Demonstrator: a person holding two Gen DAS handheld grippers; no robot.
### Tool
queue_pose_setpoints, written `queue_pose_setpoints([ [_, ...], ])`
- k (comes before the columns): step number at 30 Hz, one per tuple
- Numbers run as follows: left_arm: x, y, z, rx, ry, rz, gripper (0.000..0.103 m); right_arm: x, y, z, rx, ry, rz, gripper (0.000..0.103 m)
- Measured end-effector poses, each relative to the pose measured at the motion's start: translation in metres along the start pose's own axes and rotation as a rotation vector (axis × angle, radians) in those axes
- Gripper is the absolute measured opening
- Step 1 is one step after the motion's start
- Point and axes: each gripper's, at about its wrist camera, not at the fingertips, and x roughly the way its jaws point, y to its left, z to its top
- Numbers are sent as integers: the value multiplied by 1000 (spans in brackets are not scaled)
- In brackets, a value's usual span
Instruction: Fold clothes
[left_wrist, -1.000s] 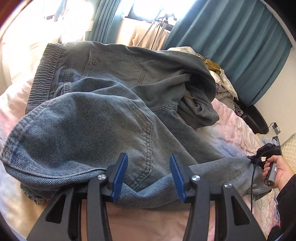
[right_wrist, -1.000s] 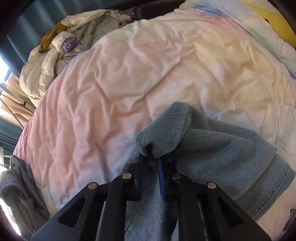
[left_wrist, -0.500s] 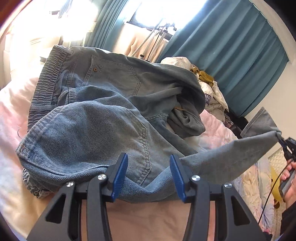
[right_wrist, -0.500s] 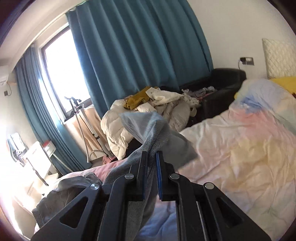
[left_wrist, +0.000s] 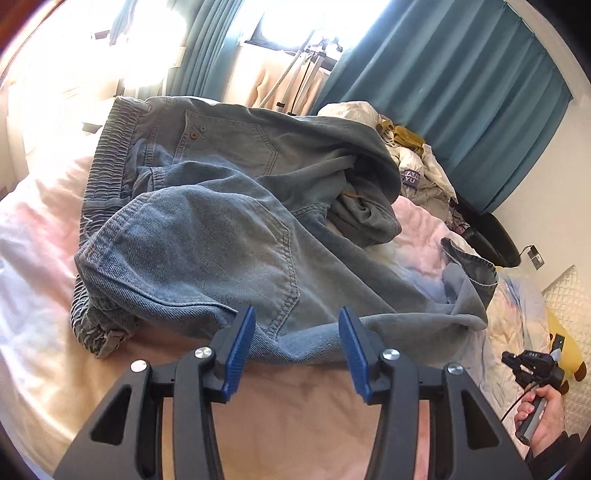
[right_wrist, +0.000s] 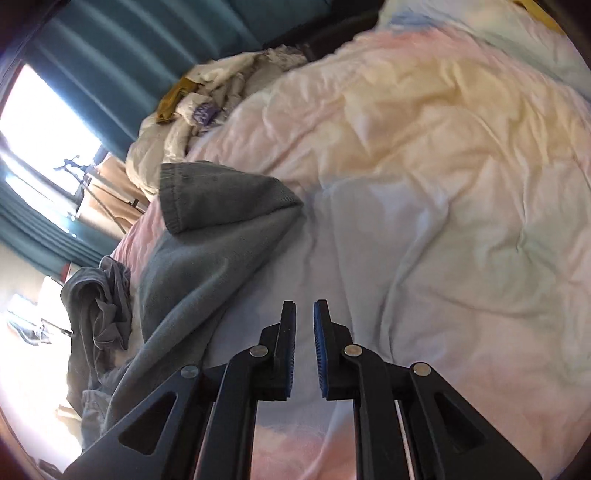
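Denim jeans (left_wrist: 207, 236) lie crumpled on the bed (left_wrist: 44, 236), elastic waistband at the far left, both back pockets facing up. One leg is bunched in a heap at the far right of the garment. The other leg runs along the near edge toward the right and ends in a loose hem (left_wrist: 471, 271), curled up and resting on the pastel bedspread.

Left hand-held gripper (left_wrist: 297, 347): blue pads set at a middling gap, nothing between them. It hangs over the near edge of the jeans; from this view I can't tell whether it touches the fabric.

Right hand-held gripper (right_wrist: 304, 345): narrow gap, jaws opening, nothing between the pads. Only bedspread (right_wrist: 443, 221) lies below it. The loose leg hem (right_wrist: 221, 195) lies apart from it, up and to the left in the right wrist view. From the left wrist view the same right hand-held gripper (left_wrist: 511, 360) shows at the lower right, held in a person's hand (left_wrist: 546, 424), clear of the denim.

Background: a pile of pale clothes (left_wrist: 413, 162) beyond the jeans, teal curtains (left_wrist: 461, 92), and a bright window behind them.
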Motion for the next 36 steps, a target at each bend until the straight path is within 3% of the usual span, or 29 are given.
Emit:
queue_pose_setpoints([
  [1,0,-2,0,7,-6,6,48,2,11,2,-58,-20,17,21],
  [2,1,-5,0,13,-8,11,48,5,22,4,-118,-37,33,39],
  [4,4,-8,0,19,-7,12,48,13,46,3,-257,-70,14,63],
  [5,7,-10,0,22,-7,11,48,18,57,4,-322,-97,-21,69],
  [9,21,-16,0,36,-8,18,48,47,90,18,-518,-178,-158,70],
  [15,45,-21,1,45,5,-4,48,102,121,47,-692,-149,-213,70],
  [17,51,-24,2,51,5,-17,48,115,131,51,-730,-127,-233,62],
  [18,53,-25,2,57,5,-23,48,118,132,54,-699,-128,-256,51],
  [19,55,-27,2,64,4,-28,48,117,130,59,-631,-131,-259,20],
  [20,57,-29,2,71,4,-33,48,110,126,64,-556,-150,-242,7],
  [25,51,-35,-1,94,-13,-65,48,49,99,95,-295,-298,-241,3],
  [30,29,-29,2,62,-68,-89,48,-31,37,129,-33,-385,-212,3],
  [36,12,-20,4,10,-82,-100,48,-75,-77,106,273,-370,-190,3],
])
